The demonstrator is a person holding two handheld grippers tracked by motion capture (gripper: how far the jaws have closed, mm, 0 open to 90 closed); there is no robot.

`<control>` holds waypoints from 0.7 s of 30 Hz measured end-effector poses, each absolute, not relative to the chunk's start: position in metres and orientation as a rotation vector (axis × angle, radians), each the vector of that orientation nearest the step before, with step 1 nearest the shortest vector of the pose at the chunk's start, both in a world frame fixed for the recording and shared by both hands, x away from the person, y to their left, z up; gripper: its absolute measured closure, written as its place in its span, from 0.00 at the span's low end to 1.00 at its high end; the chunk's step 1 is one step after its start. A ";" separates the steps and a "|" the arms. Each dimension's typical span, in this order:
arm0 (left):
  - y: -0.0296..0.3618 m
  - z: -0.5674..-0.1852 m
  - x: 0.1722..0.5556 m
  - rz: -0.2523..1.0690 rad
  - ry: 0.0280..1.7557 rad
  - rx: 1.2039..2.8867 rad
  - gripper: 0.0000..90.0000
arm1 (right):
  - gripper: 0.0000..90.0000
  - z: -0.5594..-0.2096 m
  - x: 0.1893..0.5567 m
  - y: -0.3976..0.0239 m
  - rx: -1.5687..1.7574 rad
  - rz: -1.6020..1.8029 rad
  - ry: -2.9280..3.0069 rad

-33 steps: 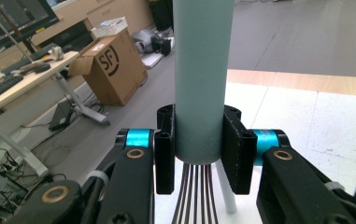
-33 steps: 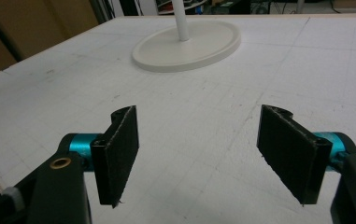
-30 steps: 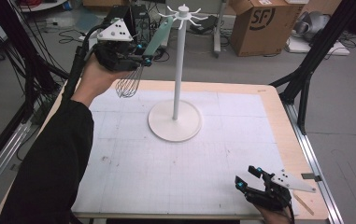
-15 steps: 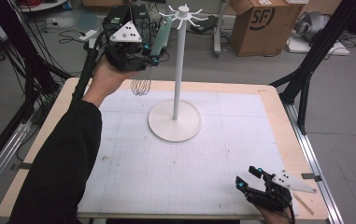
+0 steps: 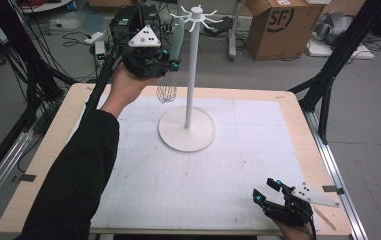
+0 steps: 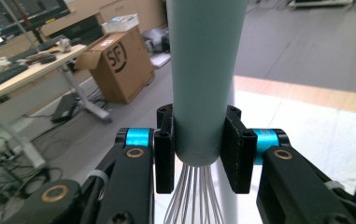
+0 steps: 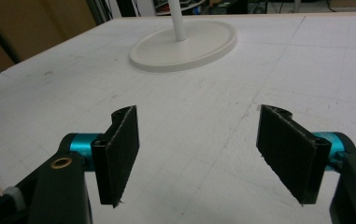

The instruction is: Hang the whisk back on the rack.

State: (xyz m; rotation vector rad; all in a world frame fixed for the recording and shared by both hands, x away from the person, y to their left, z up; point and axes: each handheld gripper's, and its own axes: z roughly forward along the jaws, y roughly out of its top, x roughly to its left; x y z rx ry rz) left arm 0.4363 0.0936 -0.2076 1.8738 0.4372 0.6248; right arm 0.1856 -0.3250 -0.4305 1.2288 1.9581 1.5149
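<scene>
A whisk with a pale green handle hangs upright, wire head down, in my left gripper, which is shut on the handle's lower end. It is held high, just left of the white hook stand, with the handle's top close to the hooks at the stand's crown. The stand's round base rests on the white mat. My right gripper sits low at the table's front right corner, open, its pads wide apart with nothing between them.
A white gridded mat covers the wooden table. Black frame legs stand at the right and left. A cardboard box and cables lie on the floor behind the table.
My left gripper has carried the whisk up and to the right, closer to the stand's pole and hooks. The right gripper has stayed in place.
</scene>
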 end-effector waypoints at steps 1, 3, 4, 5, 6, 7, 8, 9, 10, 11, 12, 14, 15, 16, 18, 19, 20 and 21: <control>0.095 -0.210 0.436 0.626 0.432 1.858 0.77 | 0.33 -0.431 0.186 -0.325 1.227 1.513 1.956; 0.098 -0.214 0.435 0.608 0.440 1.819 0.77 | 0.33 -0.430 0.186 -0.326 1.233 1.512 1.954; 0.099 -0.217 0.435 0.609 0.433 1.802 0.76 | 0.33 -0.431 0.186 -0.326 1.234 1.513 1.953; 0.101 -0.218 0.435 0.611 0.427 1.791 0.76 | 0.33 -0.431 0.186 -0.326 1.232 1.511 1.954; 0.102 -0.220 0.434 0.612 0.435 1.781 0.76 | 0.33 -0.431 0.186 -0.325 1.229 1.512 1.955; 0.103 -0.221 0.434 0.613 0.433 1.776 0.76 | 0.33 -0.431 0.186 -0.325 1.233 1.512 1.956; 0.104 -0.222 0.434 0.609 0.426 1.767 0.76 | 0.33 -0.431 0.186 -0.325 1.233 1.513 1.956; 0.105 -0.222 0.433 0.618 0.419 1.765 0.75 | 0.33 -0.431 0.186 -0.325 1.234 1.512 1.956; 0.104 -0.222 0.432 0.625 0.421 1.768 0.75 | 0.33 -0.431 0.186 -0.325 1.233 1.511 1.957; 0.105 -0.222 0.431 0.618 0.419 1.770 0.72 | 0.32 -0.431 0.186 -0.325 1.232 1.511 1.955; 0.104 -0.222 0.431 0.618 0.427 1.766 0.67 | 0.32 -0.431 0.186 -0.324 1.234 1.511 1.956; 0.105 -0.221 0.429 0.619 0.435 1.766 0.58 | 0.30 -0.431 0.186 -0.324 1.226 1.516 1.955; 0.105 -0.221 0.428 0.616 0.439 1.761 0.54 | 0.29 -0.430 0.186 -0.323 1.222 1.522 1.959; 0.105 -0.221 0.428 0.620 0.441 1.757 0.51 | 0.28 -0.430 0.186 -0.323 1.218 1.522 1.957; 0.107 -0.221 0.426 0.624 0.450 1.745 0.47 | 0.27 -0.430 0.186 -0.322 1.213 1.529 1.954; 0.108 -0.222 0.424 0.628 0.451 1.736 0.45 | 0.26 -0.430 0.186 -0.322 1.212 1.530 1.954; 0.109 -0.223 0.423 0.627 0.448 1.731 0.41 | 0.26 -0.430 0.186 -0.322 1.211 1.531 1.951; 0.110 -0.223 0.422 0.623 0.444 1.724 0.39 | 0.26 -0.430 0.186 -0.322 1.209 1.532 1.951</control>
